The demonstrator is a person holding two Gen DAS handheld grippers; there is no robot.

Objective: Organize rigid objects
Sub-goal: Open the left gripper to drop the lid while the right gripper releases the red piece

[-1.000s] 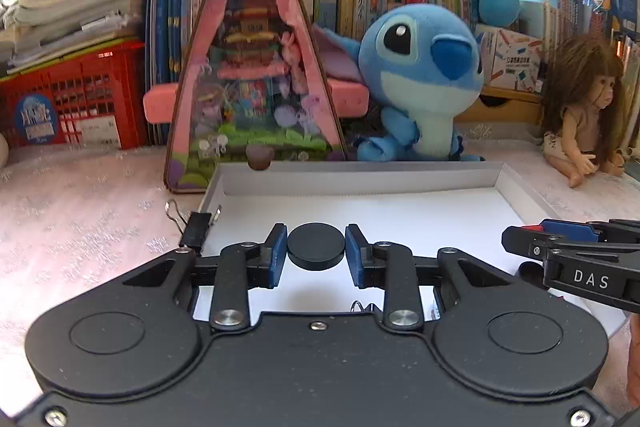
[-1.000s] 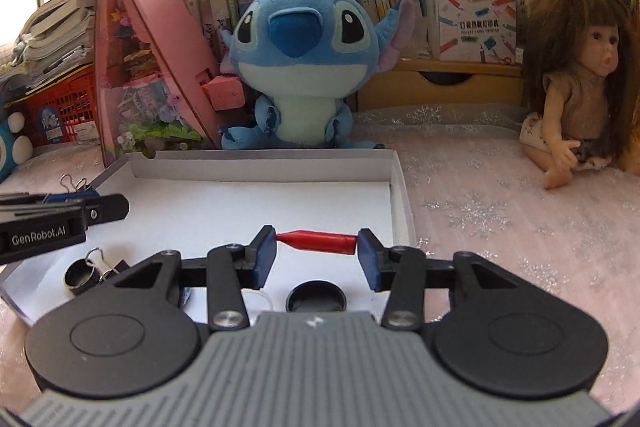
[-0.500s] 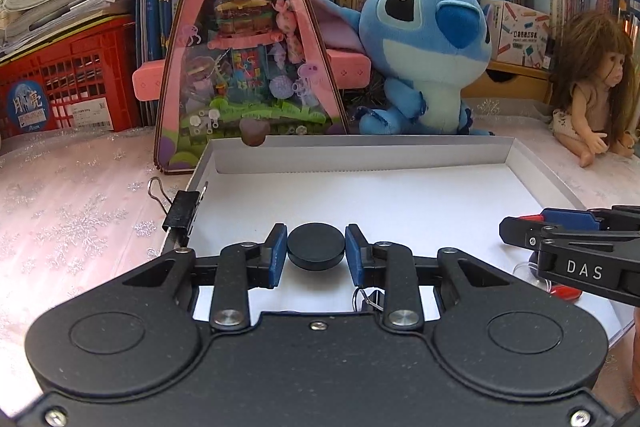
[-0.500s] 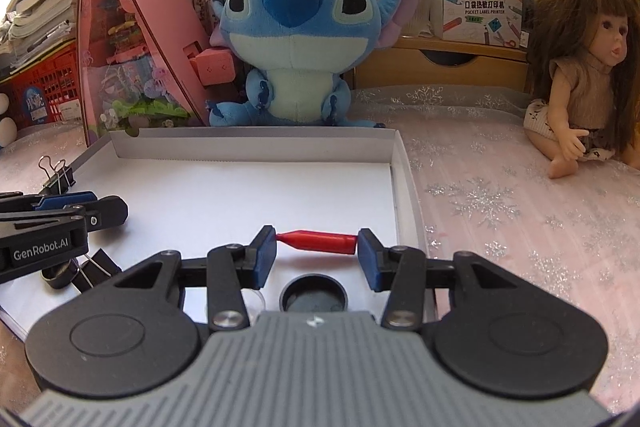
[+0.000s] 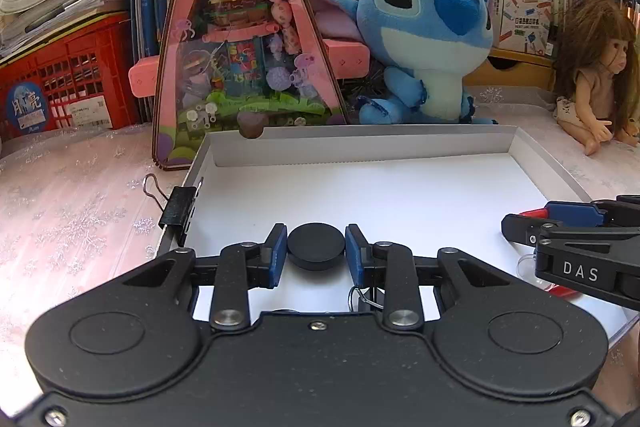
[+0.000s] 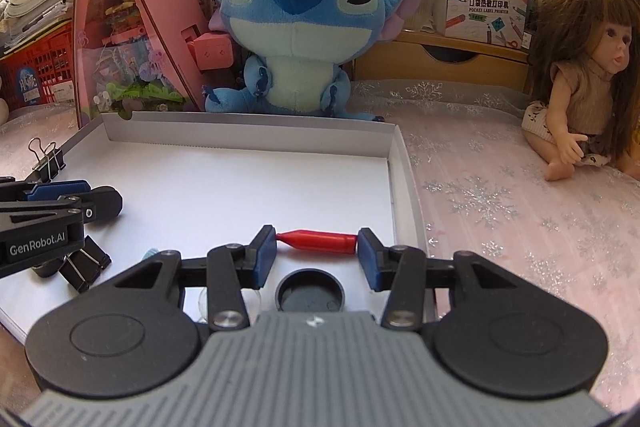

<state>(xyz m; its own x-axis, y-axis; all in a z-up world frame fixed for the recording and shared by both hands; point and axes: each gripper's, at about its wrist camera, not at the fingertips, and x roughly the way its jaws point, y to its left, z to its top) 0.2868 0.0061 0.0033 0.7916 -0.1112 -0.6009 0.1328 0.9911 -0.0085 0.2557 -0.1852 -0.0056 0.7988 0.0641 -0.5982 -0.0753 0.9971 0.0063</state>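
My left gripper is shut on a round black lid, held just above the near part of the shallow white tray. My right gripper is shut endwise on a red pen cap, over the tray's near right corner. Below it in the tray sits a small open black round container. Black binder clips lie in the tray under the left gripper seen from the right wrist. Another binder clip is clipped on the tray's left rim. The right gripper shows at the right edge of the left wrist view.
Behind the tray stand a blue plush toy, a pink triangular toy house and a red crate. A doll sits on the pink snowflake cloth at the right. Bookshelves fill the back.
Both views have tilted slightly so the tray appears a little farther down and larger. Both grips are unchanged, the lid and the red cap still held.
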